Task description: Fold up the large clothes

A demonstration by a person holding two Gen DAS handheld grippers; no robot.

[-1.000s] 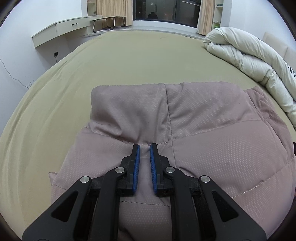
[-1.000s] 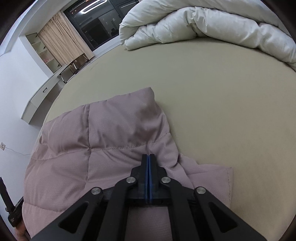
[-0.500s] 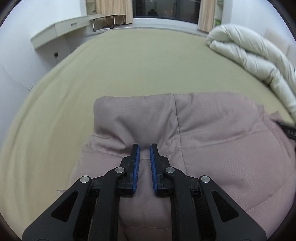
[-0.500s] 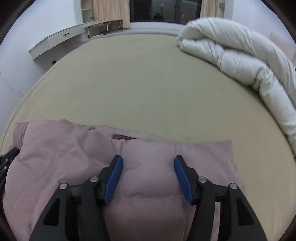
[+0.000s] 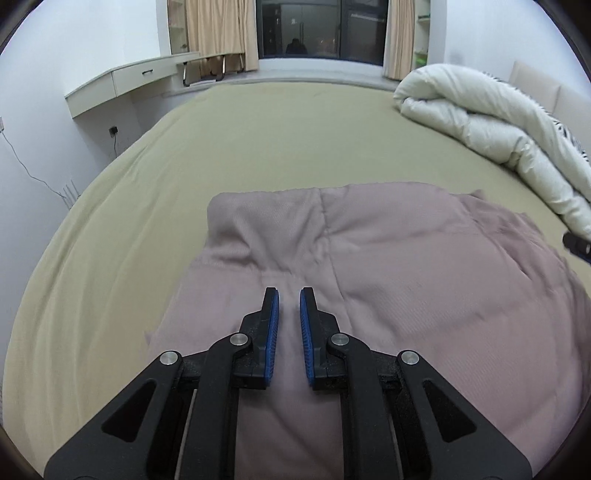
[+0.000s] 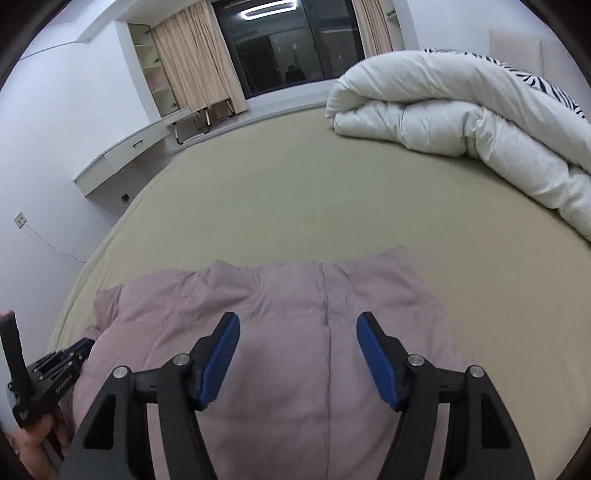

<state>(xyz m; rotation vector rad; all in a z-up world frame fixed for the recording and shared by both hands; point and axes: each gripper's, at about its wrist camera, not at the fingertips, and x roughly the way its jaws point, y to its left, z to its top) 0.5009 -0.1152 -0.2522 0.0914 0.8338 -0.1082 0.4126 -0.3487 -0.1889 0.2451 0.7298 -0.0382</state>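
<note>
Jacket (image 5: 388,266): mauve quilted puffer, matte fine-weave shell, stitched seams dividing it into soft padded panels; lies folded on the near part of the bed, far edge straight, right side blurred in the left wrist view.
Jacket, right wrist view (image 6: 295,332): puffy far edge with rounded lumps, one vertical seam down the middle.
Bed (image 5: 258,147): broad, covered in a smooth olive-beige sheet, few creases.
Duvet (image 6: 461,110): white, thick, rolled into fat folds at the far right of the bed; a zebra-striped patch shows behind it.
Left gripper (image 5: 289,295): black arms, blue ribbed pads nearly together with a narrow gap; jacket fabric shows through the gap, but whether the pads pinch it I cannot tell.
Right gripper (image 6: 298,321): jaws spread wide, released, having just been opening; the jacket lies below them, nothing pressed between the blue pads.
Desk (image 5: 133,79): pale, curved, wall-mounted, one drawer, far left.
Curtains (image 5: 221,33): beige, pleated, flanking a dark window (image 5: 321,27).
Hand (image 6: 33,443): low at the left edge of the right wrist view, under the left gripper's black frame.
</note>
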